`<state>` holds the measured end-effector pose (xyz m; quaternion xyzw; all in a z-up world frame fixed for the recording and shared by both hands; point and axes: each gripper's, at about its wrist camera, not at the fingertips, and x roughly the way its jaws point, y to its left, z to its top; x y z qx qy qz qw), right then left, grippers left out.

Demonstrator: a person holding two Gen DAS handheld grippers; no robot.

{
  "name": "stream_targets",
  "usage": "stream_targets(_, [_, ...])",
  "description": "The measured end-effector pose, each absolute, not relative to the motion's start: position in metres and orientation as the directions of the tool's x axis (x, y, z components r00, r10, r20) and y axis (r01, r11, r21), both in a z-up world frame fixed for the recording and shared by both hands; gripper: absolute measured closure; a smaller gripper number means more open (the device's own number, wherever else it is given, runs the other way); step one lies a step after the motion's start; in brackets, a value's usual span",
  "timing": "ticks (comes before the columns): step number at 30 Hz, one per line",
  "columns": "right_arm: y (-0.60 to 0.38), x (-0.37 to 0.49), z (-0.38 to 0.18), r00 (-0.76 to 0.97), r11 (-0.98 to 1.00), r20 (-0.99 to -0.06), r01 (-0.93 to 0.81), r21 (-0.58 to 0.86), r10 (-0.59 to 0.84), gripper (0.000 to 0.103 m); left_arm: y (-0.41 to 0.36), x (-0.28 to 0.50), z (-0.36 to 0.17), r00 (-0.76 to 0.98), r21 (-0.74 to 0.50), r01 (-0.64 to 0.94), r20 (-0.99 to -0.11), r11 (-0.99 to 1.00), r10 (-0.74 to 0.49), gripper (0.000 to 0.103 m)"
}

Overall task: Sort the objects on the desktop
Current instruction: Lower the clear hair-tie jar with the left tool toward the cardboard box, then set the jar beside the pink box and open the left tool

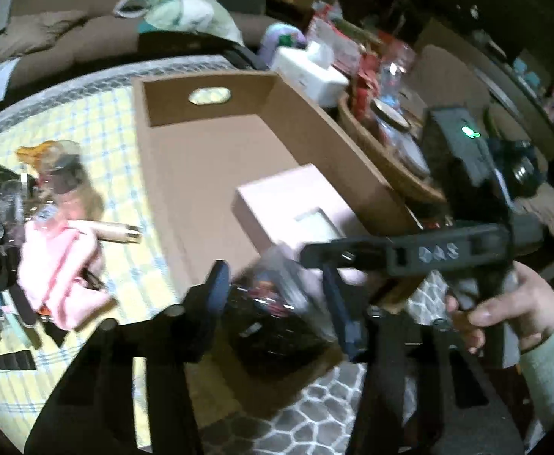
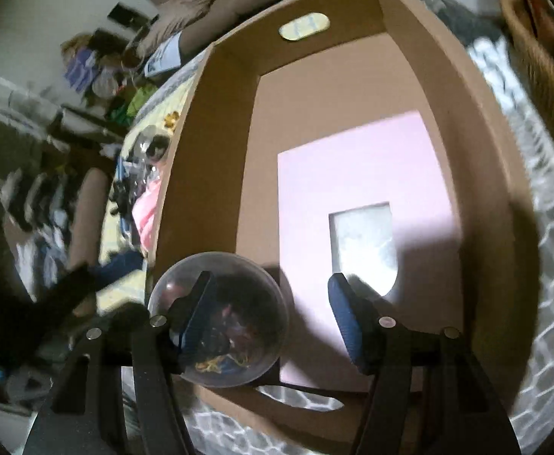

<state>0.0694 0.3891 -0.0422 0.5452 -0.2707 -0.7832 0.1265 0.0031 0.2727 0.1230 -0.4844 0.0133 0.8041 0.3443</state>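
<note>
Clear ball (image 2: 220, 318) seen at the spread-apart right gripper (image 2: 273, 318), against its left finger.
Dark, colourful bits are seen inside; it lies in the cardboard box (image 2: 208, 121) beside a pink box (image 2: 353, 174). Left gripper (image 1: 277, 303) is spread too.

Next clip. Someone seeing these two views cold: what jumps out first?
The big cardboard box fills both views, with a pink box lying flat on its floor. At its near left corner sits a clear ball with colourful bits inside, half behind the open right gripper. In the left wrist view, the left gripper brackets a blurred dark item, and a pile of pink and black clutter lies on the yellow cloth left of the box.
</note>
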Motion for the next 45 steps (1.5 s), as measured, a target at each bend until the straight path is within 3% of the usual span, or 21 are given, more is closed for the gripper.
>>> stream_targets(4, [0.401, 0.072, -0.054, -0.373, -0.732, -0.725, -0.154, 0.664, -0.579, 0.040, 0.293, 0.005, 0.112, -0.293, -0.212, -0.585, -0.844, -0.783, 0.449, 0.065])
stream_targets(6, [0.404, 0.075, -0.054, -0.375, -0.708, -0.705, -0.157, 0.688, -0.602, 0.046, 0.287, 0.002, 0.108, -0.266, -0.245, -0.570, -0.848, -0.784, 0.458, 0.065])
stream_targets(9, [0.402, 0.075, -0.049, -0.375, -0.707, -0.703, -0.155, 0.691, -0.605, 0.045, 0.284, 0.003, 0.102, -0.271, -0.214, -0.573, -0.861, -0.791, 0.430, 0.064])
stream_targets(13, [0.395, 0.078, -0.036, -0.394, -0.761, -0.731, -0.110, 0.640, -0.557, 0.045, 0.278, 0.005, 0.097, -0.283, -0.243, -0.557, -0.843, -0.794, 0.457, 0.061])
stream_targets(17, [0.386, 0.084, -0.026, -0.413, -0.818, -0.763, -0.067, 0.571, -0.498, 0.045, 0.289, 0.013, 0.096, -0.331, -0.173, -0.575, -0.845, -0.799, 0.421, 0.056])
stream_targets(22, [0.382, 0.075, -0.014, -0.465, -0.819, -0.730, -0.019, 0.574, -0.501, 0.045, 0.249, 0.012, 0.130, -0.396, -0.291, -0.503, -0.759, -0.814, 0.517, 0.057])
stream_targets(29, [0.376, 0.047, -0.044, -0.401, -0.800, -0.733, 0.003, 0.599, -0.550, 0.044, 0.254, 0.004, 0.119, -0.332, -0.306, -0.505, -0.794, -0.807, 0.509, 0.061])
stream_targets(35, [0.378, 0.052, -0.047, -0.367, -0.708, -0.656, 0.011, 0.706, -0.660, 0.038, 0.267, 0.010, 0.107, -0.350, -0.226, -0.514, -0.825, -0.827, 0.443, 0.060])
stream_targets(38, [0.389, 0.055, -0.043, -0.381, -0.609, -0.571, -0.025, 0.792, -0.727, 0.039, 0.264, 0.015, 0.110, -0.370, -0.229, -0.504, -0.814, -0.833, 0.448, 0.062])
stream_targets(40, [0.386, 0.057, -0.039, -0.361, -0.560, -0.523, -0.006, 0.829, -0.772, 0.041, 0.257, 0.020, 0.117, -0.441, -0.169, -0.476, -0.803, -0.863, 0.401, 0.062])
stream_targets(42, [0.375, 0.059, -0.031, -0.332, -0.576, -0.536, 0.028, 0.817, -0.776, 0.041, 0.247, 0.022, 0.123, -0.487, -0.149, -0.455, -0.784, -0.878, 0.385, 0.057])
stream_targets(45, [0.363, 0.064, -0.020, -0.339, -0.672, -0.621, 0.050, 0.738, -0.707, 0.041, 0.237, 0.016, 0.117, -0.433, -0.214, -0.434, -0.802, -0.875, 0.412, 0.056])
